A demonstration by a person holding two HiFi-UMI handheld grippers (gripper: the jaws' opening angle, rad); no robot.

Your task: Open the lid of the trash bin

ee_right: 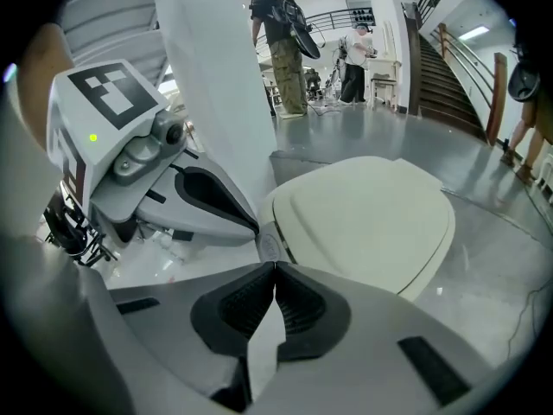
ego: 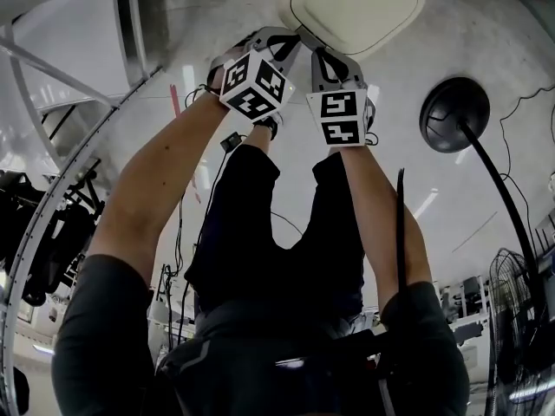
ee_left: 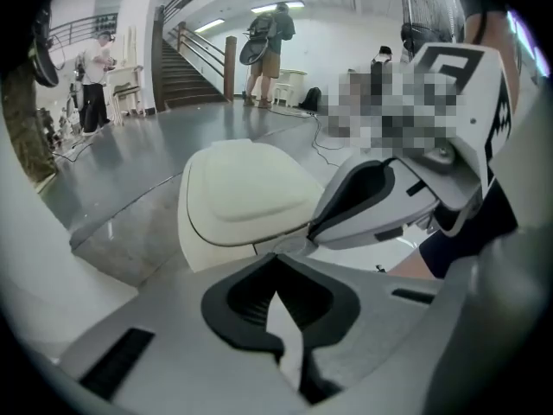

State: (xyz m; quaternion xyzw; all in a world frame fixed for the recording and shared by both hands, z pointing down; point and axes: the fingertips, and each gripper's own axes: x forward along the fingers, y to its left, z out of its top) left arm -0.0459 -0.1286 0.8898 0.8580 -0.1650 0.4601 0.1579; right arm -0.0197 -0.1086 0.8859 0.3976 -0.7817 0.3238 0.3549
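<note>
Both grippers were held low over the floor, side by side, with their jaws pressed together and nothing caught between them. The left gripper [ee_left: 275, 258] was pointed at the near edge of the trash bin [ee_left: 246, 188], and the right gripper [ee_right: 275, 266] was aimed at the same edge from the other side. Whether either tip touched the bin could not be told. The trash bin [ego: 355, 7], a cream one, was seen standing on the grey floor [ego: 486, 33] just ahead of the two grippers, its lid [ee_right: 367, 214] lying flat and closed. In the head view, the left gripper [ego: 279, 42] and right gripper [ego: 328, 61] were seen close together below the bin, marker cubes facing up. A black round base [ego: 454, 113] with a pole was seen on the floor to the right, apart from the bin. A staircase [ee_left: 186, 67] and standing people [ee_left: 268, 50] were visible far behind.
</note>
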